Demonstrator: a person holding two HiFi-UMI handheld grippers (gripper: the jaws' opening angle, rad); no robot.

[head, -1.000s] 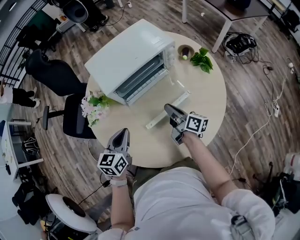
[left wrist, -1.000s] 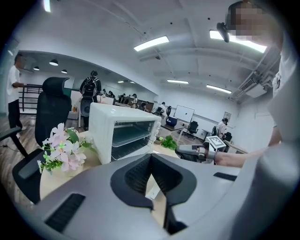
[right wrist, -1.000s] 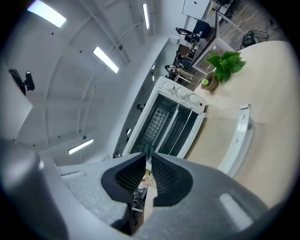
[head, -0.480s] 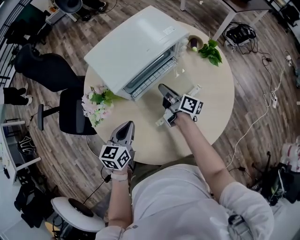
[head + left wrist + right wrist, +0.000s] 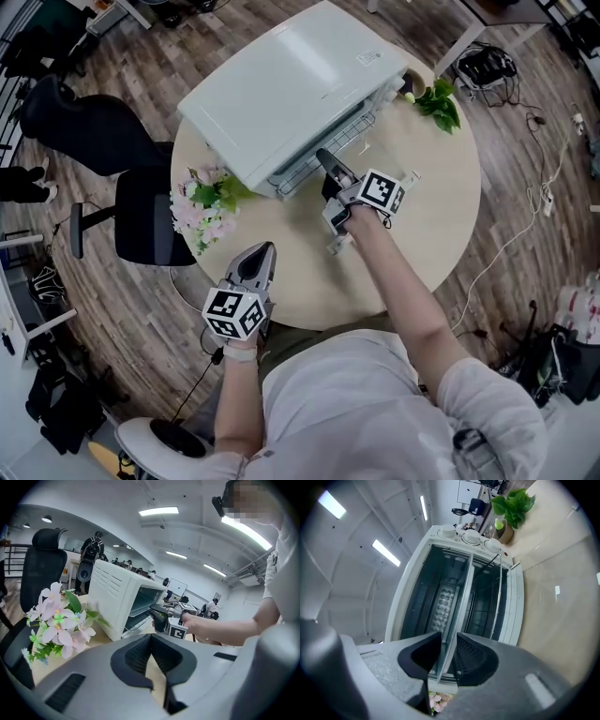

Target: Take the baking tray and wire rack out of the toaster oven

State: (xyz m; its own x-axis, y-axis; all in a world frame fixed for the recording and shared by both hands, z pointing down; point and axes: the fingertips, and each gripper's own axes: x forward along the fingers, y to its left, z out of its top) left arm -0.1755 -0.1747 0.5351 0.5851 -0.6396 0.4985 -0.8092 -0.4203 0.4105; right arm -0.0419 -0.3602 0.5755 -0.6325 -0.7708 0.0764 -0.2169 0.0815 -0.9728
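The white toaster oven stands on the round table with its glass door folded down flat. My right gripper is at the oven's mouth, over the door. Its jaws have just been opening and are open, with the thin metal front edge of the baking tray running between them. A wire rack shows in the opening. My left gripper hangs over the table's near edge, shut and holding nothing. It points at the oven.
A bunch of pink flowers lies on the table left of the oven. A green plant in a small pot stands at the far right. A black office chair is beside the table on the left. Cables trail over the wooden floor.
My right gripper has moved from above the door handle forward to the oven opening. The left gripper has shifted a little toward the table.
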